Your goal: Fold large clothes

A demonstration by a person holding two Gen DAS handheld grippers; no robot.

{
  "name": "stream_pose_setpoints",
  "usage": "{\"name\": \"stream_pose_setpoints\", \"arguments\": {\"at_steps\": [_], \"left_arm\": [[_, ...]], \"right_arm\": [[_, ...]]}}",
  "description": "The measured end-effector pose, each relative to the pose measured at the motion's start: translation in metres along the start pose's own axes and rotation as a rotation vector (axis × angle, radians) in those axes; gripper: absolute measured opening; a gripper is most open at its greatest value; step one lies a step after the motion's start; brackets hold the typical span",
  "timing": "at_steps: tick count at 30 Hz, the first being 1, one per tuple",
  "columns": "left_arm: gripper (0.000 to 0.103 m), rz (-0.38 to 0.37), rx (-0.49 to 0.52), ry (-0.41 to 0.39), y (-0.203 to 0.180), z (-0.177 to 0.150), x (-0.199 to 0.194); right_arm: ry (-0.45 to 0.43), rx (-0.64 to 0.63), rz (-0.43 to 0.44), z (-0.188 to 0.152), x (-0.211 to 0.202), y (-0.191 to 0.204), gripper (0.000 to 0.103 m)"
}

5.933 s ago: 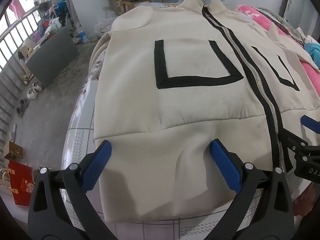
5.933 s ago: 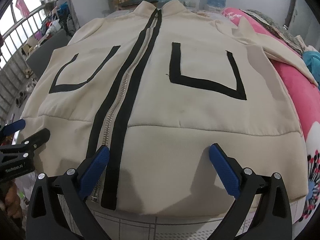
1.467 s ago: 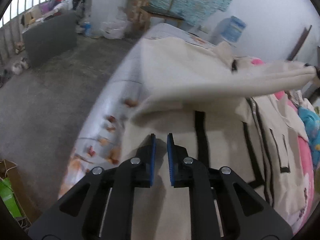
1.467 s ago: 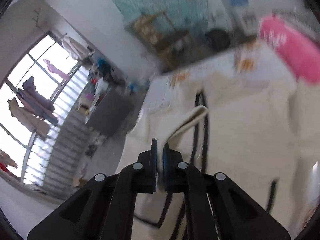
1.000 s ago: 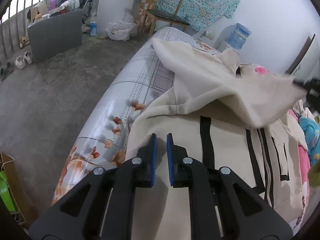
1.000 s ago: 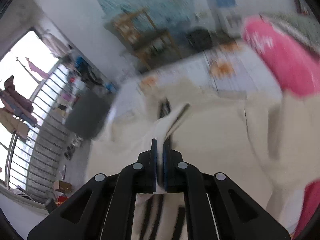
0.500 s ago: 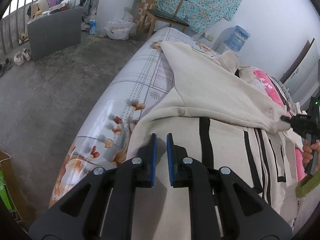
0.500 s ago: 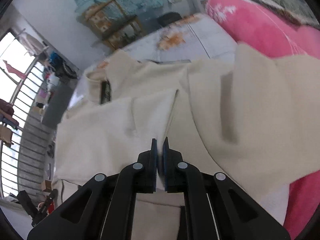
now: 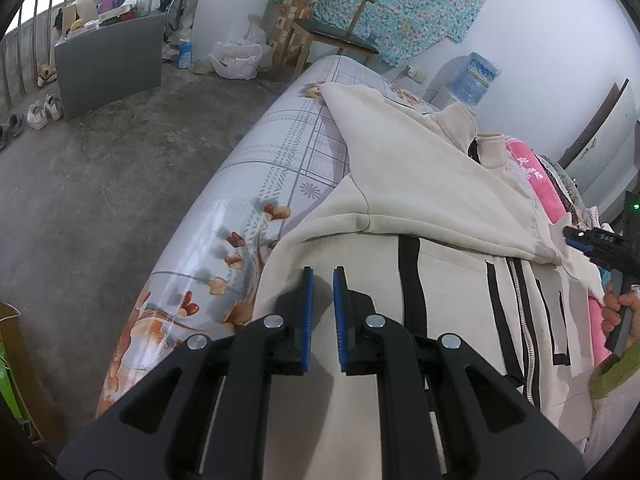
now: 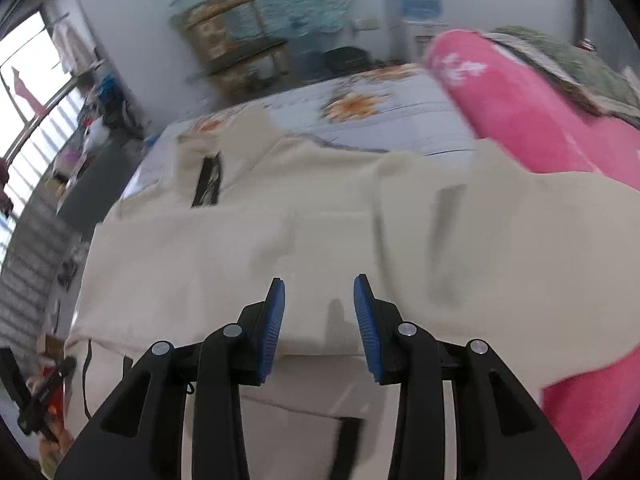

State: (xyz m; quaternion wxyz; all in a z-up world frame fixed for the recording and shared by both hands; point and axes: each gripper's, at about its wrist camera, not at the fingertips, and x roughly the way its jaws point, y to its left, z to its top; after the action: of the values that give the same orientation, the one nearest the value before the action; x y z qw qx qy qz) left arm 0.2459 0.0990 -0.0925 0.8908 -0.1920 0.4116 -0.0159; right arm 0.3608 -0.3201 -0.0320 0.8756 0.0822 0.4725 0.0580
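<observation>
Cream jacket [image 9: 420, 208] on the bed [image 9: 256, 184], sleeve folded across.
Right tool [image 10: 319, 312] opening, cloth at twelve o'clock unpinched; left tool [image 9: 321, 316] nearly together, gripping nothing.

A bed [image 9: 276, 168] with a flowered plaid cover carries a cream jacket [image 9: 440, 292] and a pink blanket [image 10: 516, 112].

Home bedroom: bed w/ floral sheet [image 9: 256, 184], wooden chair [image 9: 332, 36], shoes [image 9: 38, 110] on floor, water jug [image 9: 476, 78].
</observation>
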Motion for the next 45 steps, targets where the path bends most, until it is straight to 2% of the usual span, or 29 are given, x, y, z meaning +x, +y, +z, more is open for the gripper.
{"name": "stream_pose_setpoints", "arguments": {"at_steps": [1, 3, 5, 8, 9, 11, 12, 16, 22, 27, 31, 33, 34, 35, 36, 38, 40, 42, 45], "left_arm": [[0.011, -0.003, -0.004, -0.001, 0.001, 0.000, 0.000], [0.011, -0.002, -0.007, -0.002, 0.000, 0.000, -0.001], [0.011, -0.003, -0.007, -0.003, 0.000, 0.000, -0.001], [0.016, -0.010, -0.009, 0.005, 0.001, 0.000, -0.009], [0.022, -0.015, -0.010, 0.004, 0.002, -0.001, -0.017], [0.031, -0.024, 0.004, -0.011, 0.001, -0.005, -0.036], [0.034, -0.025, 0.017, -0.010, 0.001, -0.008, -0.044], [0.036, -0.014, 0.036, 0.065, 0.013, -0.026, -0.069], [0.036, -0.061, -0.005, 0.154, 0.031, -0.062, -0.088], [0.036, -0.070, -0.032, 0.155, 0.037, -0.086, -0.097], [0.036, -0.047, -0.022, 0.147, 0.033, -0.096, -0.102], [0.034, -0.008, 0.009, 0.137, 0.027, -0.099, -0.102], [0.021, 0.027, 0.035, 0.131, 0.022, -0.100, -0.101], [0.015, 0.045, 0.061, 0.132, 0.018, -0.101, -0.099], [0.006, 0.048, 0.092, 0.131, 0.014, -0.103, -0.097], [0.004, 0.082, 0.130, 0.119, 0.007, -0.103, -0.101], [0.003, 0.086, 0.161, 0.090, 0.003, -0.100, -0.116], [0.003, 0.057, 0.193, 0.067, 0.000, -0.096, -0.139], [0.003, 0.046, 0.242, 0.084, -0.004, -0.097, -0.166]], "right_arm": [[0.014, -0.007, 0.001, -0.001, 0.008, 0.002, 0.036], [0.090, -0.030, -0.061, -0.007, 0.033, 0.006, 0.036], [0.082, -0.059, -0.110, -0.012, 0.033, 0.010, 0.036], [0.080, -0.036, -0.105, -0.019, 0.009, 0.013, 0.038], [0.061, -0.035, -0.087, -0.025, -0.007, 0.012, 0.039], [0.020, -0.018, -0.082, -0.042, -0.042, 0.006, 0.053], [0.007, -0.003, -0.084, -0.050, -0.057, 0.000, 0.056], [0.011, 0.097, -0.071, -0.103, -0.103, -0.030, 0.060], [0.060, 0.208, -0.120, -0.180, -0.124, -0.047, 0.060], [0.066, 0.250, -0.153, -0.211, -0.132, -0.050, 0.060], [0.074, 0.227, -0.157, -0.223, -0.126, -0.048, 0.060], [0.070, 0.177, -0.181, -0.224, -0.121, -0.041, 0.049], [0.077, 0.136, -0.210, -0.223, -0.115, -0.035, 0.036], [0.082, 0.118, -0.228, -0.224, -0.113, -0.033, 0.023], [0.084, 0.101, -0.241, -0.223, -0.113, -0.032, 0.018], [0.072, 0.093, -0.247, -0.220, -0.115, -0.028, 0.008], [0.022, 0.097, -0.227, -0.215, -0.135, -0.022, 0.008], [-0.021, 0.083, -0.215, -0.211, -0.155, -0.017, 0.007], [-0.037, 0.056, -0.187, -0.213, -0.184, -0.008, 0.007]]}}
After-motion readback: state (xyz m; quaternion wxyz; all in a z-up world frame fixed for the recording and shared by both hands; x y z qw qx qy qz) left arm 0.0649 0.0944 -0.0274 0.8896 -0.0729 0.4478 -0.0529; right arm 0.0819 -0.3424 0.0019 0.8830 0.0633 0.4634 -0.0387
